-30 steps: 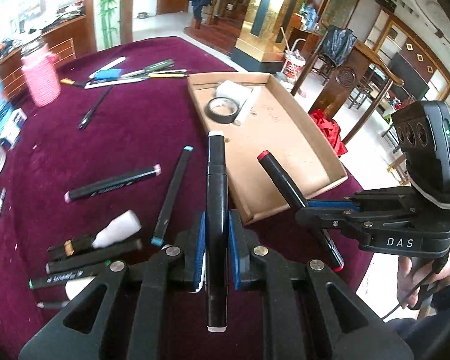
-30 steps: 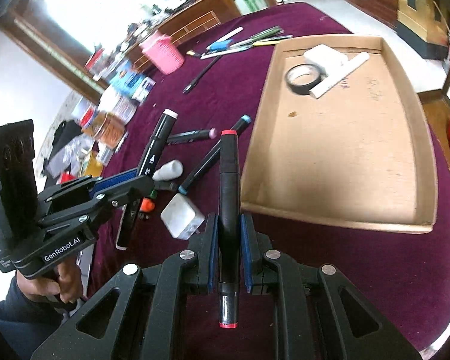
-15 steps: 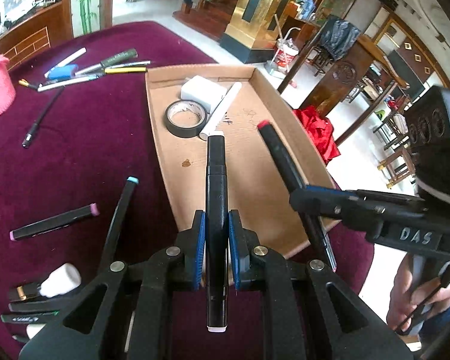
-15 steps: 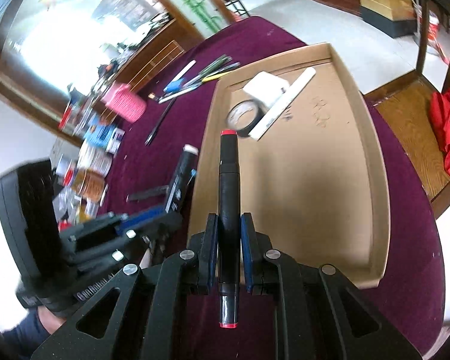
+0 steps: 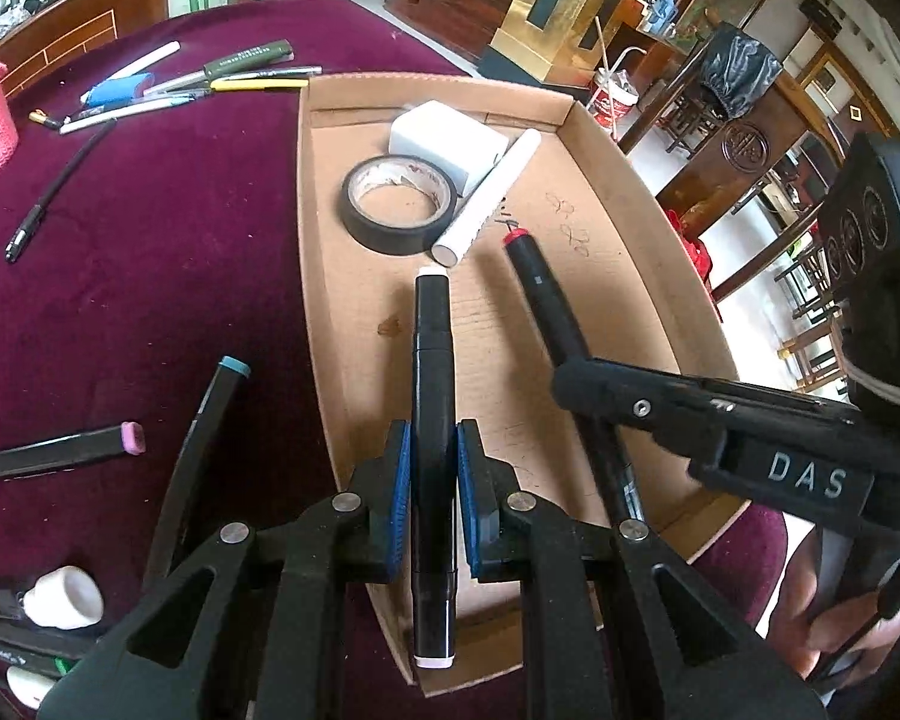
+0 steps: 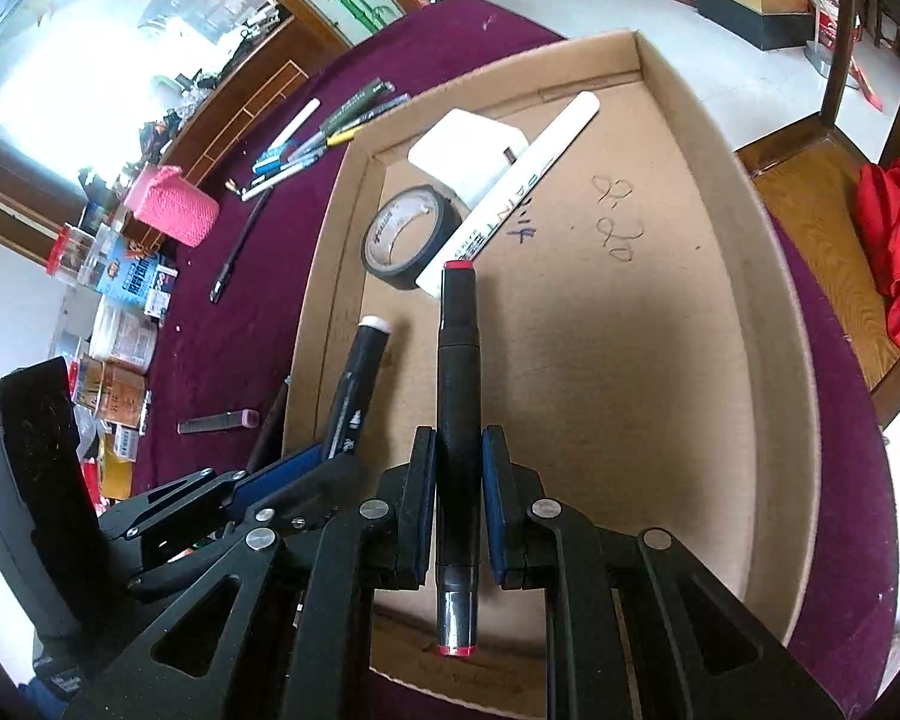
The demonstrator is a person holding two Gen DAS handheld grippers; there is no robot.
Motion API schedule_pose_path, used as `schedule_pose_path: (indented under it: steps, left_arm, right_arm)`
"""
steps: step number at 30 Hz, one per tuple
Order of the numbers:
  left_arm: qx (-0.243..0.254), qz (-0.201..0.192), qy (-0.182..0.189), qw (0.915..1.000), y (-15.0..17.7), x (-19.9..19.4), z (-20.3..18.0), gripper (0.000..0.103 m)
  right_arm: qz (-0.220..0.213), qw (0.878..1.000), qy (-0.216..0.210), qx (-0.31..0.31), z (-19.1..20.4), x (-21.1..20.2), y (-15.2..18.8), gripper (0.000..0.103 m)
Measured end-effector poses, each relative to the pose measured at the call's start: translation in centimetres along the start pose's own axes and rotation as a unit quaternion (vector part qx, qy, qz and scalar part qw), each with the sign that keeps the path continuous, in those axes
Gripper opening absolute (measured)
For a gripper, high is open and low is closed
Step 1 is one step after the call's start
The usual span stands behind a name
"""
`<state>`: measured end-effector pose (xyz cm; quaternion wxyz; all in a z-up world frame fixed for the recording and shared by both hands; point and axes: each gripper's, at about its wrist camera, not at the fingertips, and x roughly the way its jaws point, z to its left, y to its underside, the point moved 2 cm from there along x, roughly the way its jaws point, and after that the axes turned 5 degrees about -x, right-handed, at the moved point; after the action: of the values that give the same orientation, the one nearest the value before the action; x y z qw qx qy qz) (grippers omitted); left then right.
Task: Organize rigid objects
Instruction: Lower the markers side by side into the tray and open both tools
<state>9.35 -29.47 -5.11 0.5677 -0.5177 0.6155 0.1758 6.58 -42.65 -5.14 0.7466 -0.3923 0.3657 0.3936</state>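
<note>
Only rightward: red cloth (image 6: 894, 252), perhaps.

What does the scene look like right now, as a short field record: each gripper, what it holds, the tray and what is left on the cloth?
left gripper: shut on black marker with white end caps, held over the tray
right gripper: shut on black marker with red end caps, held over the tray
shallow cardboard tray: holds black tape roll, white rectangular block, white paint-marker tube
maroon tablecloth: black marker with blue cap, black marker with pink cap, cluster of pens at the far side
</note>
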Motion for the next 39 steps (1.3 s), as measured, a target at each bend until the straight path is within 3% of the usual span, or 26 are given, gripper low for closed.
schedule_pose_path:
  steps: [21, 33, 39]
  left_arm:
    - [0.006, 0.003, 0.006, 1.0000, 0.4, 0.9, -0.5, 0.012]
    - [0.004, 0.012, 0.007, 0.9999, 0.9, 0.2, -0.2, 0.012]
    - [0.010, -0.001, 0.007, 0.9999, 1.4, -1.6, -0.1, 0.012]
  right_arm:
    - [0.029, 1.000, 0.006, 0.004, 0.5, 1.6, 0.6, 0.013]
    - [0.042, 0.999, -0.017, 0.015, 1.1, 2.0, 1.4, 0.015]
    - [0.023, 0.999, -0.015, 0.015, 1.8, 0.6, 1.7, 0.015]
